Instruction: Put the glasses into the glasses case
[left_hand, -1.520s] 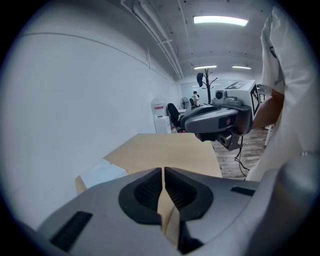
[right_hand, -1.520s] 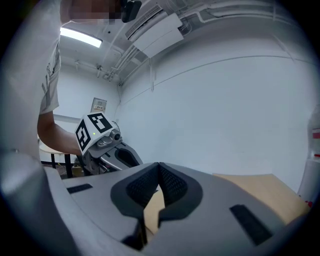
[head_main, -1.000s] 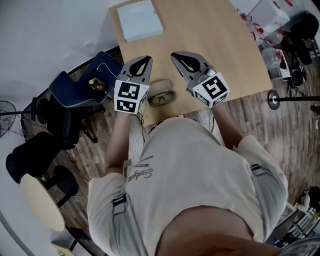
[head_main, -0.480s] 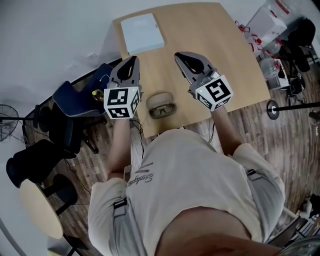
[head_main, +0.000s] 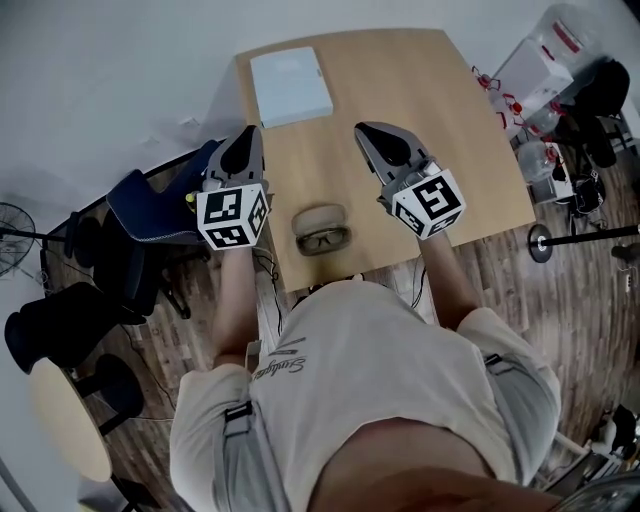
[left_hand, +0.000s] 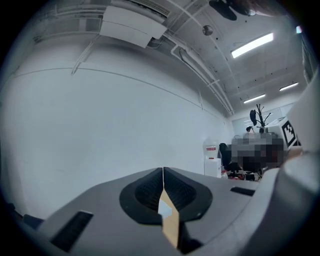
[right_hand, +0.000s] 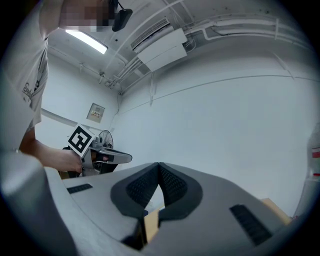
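A beige glasses case (head_main: 319, 217) lies near the wooden table's (head_main: 400, 70) front edge, and the dark-framed glasses (head_main: 326, 240) rest just in front of it, touching or nearly touching it. My left gripper (head_main: 243, 148) hovers at the table's left edge, left of the case, jaws shut and empty. To the right of the case, my right gripper (head_main: 371, 134) is held above the table, also shut with nothing in it. Both gripper views face a white wall; the left gripper (left_hand: 163, 171) and right gripper (right_hand: 159, 165) show jaws meeting at the tips.
A flat white box (head_main: 291, 85) sits at the table's far left corner. A blue chair (head_main: 150, 200) stands left of the table, with a black chair (head_main: 55, 320) and a round stool (head_main: 70, 425) nearer me. Boxes and bottles (head_main: 555, 90) crowd the right side.
My left gripper has moved left, away from the case, out to the table's left edge. The right gripper has stayed about where it was. The case and glasses have not moved.
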